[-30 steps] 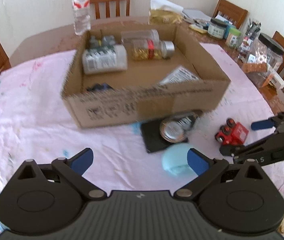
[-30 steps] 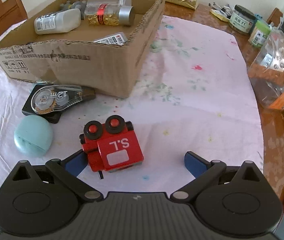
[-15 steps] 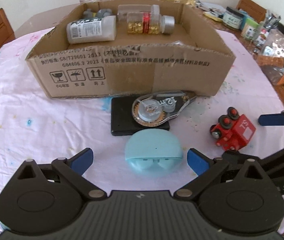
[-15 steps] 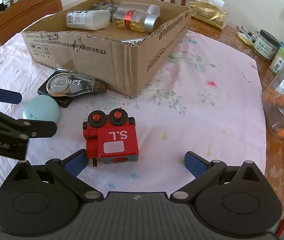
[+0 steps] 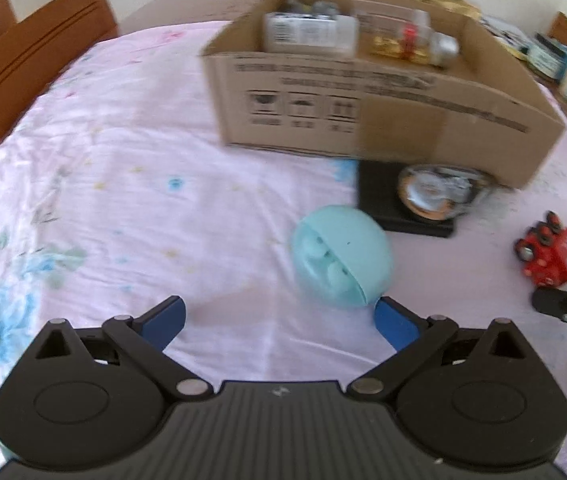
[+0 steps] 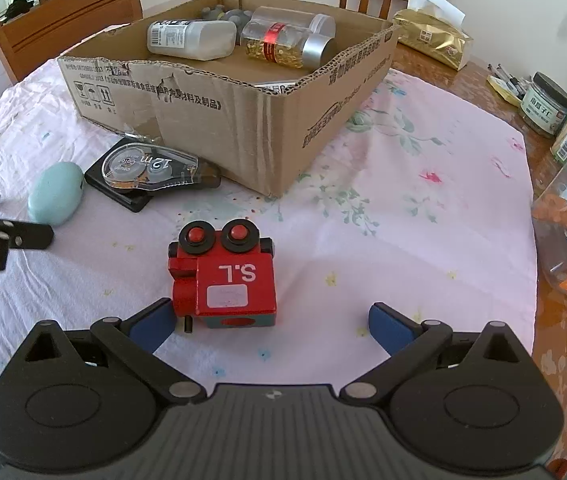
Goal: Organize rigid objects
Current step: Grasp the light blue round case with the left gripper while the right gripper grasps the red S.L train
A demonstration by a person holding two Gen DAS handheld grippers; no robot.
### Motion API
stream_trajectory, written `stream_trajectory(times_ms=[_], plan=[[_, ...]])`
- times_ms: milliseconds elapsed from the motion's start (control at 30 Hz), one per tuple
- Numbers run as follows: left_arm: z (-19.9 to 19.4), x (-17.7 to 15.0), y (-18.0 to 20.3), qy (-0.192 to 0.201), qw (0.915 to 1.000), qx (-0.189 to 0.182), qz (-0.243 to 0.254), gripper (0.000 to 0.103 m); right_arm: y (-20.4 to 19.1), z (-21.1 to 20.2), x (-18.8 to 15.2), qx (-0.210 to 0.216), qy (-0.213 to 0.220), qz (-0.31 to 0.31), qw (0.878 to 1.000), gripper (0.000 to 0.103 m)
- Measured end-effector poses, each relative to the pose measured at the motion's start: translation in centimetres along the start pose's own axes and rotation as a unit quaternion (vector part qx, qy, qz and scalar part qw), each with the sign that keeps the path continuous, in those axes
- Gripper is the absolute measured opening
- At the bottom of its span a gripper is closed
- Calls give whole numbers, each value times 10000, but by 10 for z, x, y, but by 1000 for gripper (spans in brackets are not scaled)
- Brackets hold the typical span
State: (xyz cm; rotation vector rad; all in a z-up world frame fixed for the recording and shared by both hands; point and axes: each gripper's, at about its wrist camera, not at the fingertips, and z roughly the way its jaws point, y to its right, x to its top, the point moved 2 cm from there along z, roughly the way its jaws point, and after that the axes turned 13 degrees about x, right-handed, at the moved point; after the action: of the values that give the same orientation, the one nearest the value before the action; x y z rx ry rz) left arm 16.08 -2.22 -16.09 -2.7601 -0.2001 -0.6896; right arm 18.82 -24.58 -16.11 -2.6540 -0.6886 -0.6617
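Ahead of both sets of jaws sits the cardboard box (image 6: 243, 92), already holding bottles, on the cloth-covered bench (image 6: 423, 208). The right gripper (image 6: 269, 320) has its jaws wide apart, with the red toy engine (image 6: 223, 276) just ahead, nearer the left finger; I'd centre it before closing. The left gripper (image 5: 279, 316), jaws equally apart, has the mint case (image 5: 343, 256) off toward its right finger, so shift right first.
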Motion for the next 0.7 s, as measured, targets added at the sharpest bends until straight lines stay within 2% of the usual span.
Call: stream_trajectory(times_ms=[100, 167, 233, 300, 467, 633, 700], plan=[[-9, 0, 4, 108, 9999, -91, -15, 96, 0, 0, 0, 1, -13, -2, 10000, 103], [-14, 4, 11, 158, 9993, -333, -45, 88, 0, 0, 0, 0, -15, 2, 10000, 103], [-14, 9, 20, 130, 9986, -512, -57, 75, 0, 0, 0, 4, -11, -5, 10000, 103], [-11, 12, 28, 75, 9982, -600, -59, 73, 0, 0, 0, 5, -15, -6, 10000, 103], [-4, 19, 32, 162, 9989, -435, -114, 71, 0, 0, 1, 3, -11, 0, 10000, 103], [-1, 24, 25, 256, 9987, -429, -133, 55, 0, 1, 0, -2, -14, 11, 10000, 103], [-1, 25, 24, 304, 9987, -408, -41, 52, -1, 1, 0, -4, -28, 15, 10000, 103]])
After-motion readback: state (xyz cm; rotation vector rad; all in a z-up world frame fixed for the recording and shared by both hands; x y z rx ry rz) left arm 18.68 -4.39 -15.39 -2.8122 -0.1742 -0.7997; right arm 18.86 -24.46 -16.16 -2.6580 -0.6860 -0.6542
